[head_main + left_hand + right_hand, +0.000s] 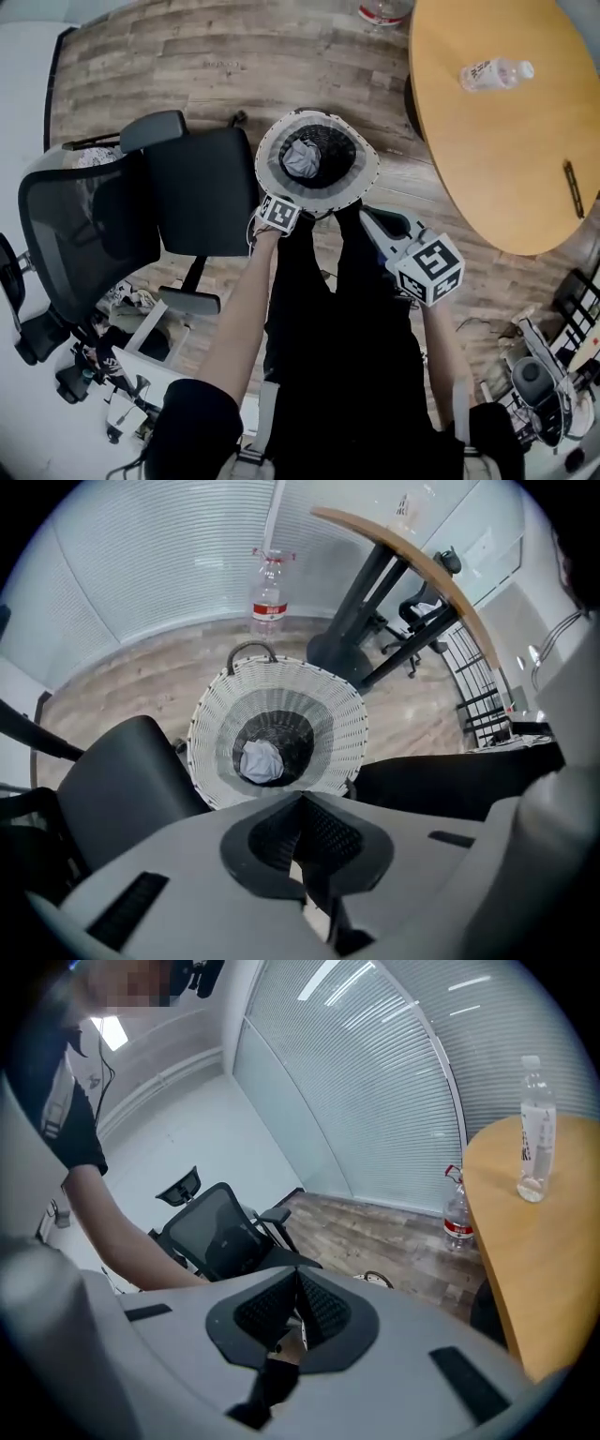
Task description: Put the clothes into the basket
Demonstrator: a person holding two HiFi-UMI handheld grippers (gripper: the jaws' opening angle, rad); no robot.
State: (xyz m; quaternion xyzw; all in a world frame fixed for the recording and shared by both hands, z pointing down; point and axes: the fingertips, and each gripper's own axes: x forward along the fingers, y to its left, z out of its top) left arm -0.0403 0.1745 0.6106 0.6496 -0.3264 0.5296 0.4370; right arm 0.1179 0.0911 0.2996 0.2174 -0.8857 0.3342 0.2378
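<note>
A white woven basket stands on the wooden floor, directly below me. Down in its dark bottom lies a pale grey cloth. My left gripper hangs above the basket's near rim, pointing steeply down. In the left gripper view its jaws are shut with nothing between them, above the basket and the cloth. My right gripper is held to the right of the basket. Its jaws are also shut and empty, and they point across the room rather than at the basket.
A black office chair stands just left of the basket. A round wooden table with a water bottle on it is at the right. Another bottle stands on the floor beyond the basket. Clutter lies at the lower left and lower right.
</note>
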